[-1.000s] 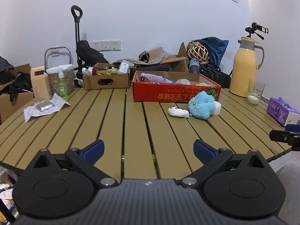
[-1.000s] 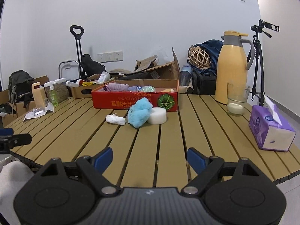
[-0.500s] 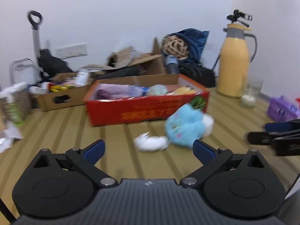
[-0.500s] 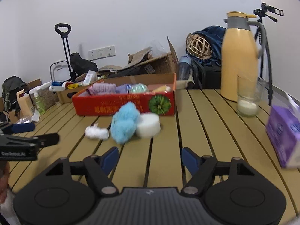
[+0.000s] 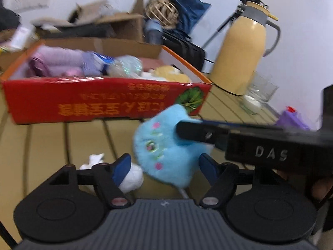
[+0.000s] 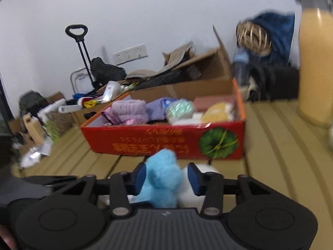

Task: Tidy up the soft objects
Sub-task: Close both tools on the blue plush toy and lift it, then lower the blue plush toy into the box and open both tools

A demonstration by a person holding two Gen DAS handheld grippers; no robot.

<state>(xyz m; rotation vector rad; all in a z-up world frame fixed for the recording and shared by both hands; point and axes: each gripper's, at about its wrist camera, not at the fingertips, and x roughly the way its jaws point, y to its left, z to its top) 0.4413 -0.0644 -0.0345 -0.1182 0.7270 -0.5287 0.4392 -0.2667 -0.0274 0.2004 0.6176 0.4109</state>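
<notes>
Right gripper [image 6: 166, 176] jaws have just been closing around the blue plush toy [image 6: 161, 179], pads beside its fluff; firm contact unclear. Left gripper [image 5: 164, 166] also narrowing, toy and white cloth wad [image 5: 131, 177] between its jaws. Toy lies on slatted table [image 6: 270, 145] before red box [image 6: 166, 139]. Probably light, squashy; grip mid-body. Both grippers angled downward.

Fluffy plush toy [image 5: 166, 145], slatted wood table [image 5: 52, 141] — matt
</notes>
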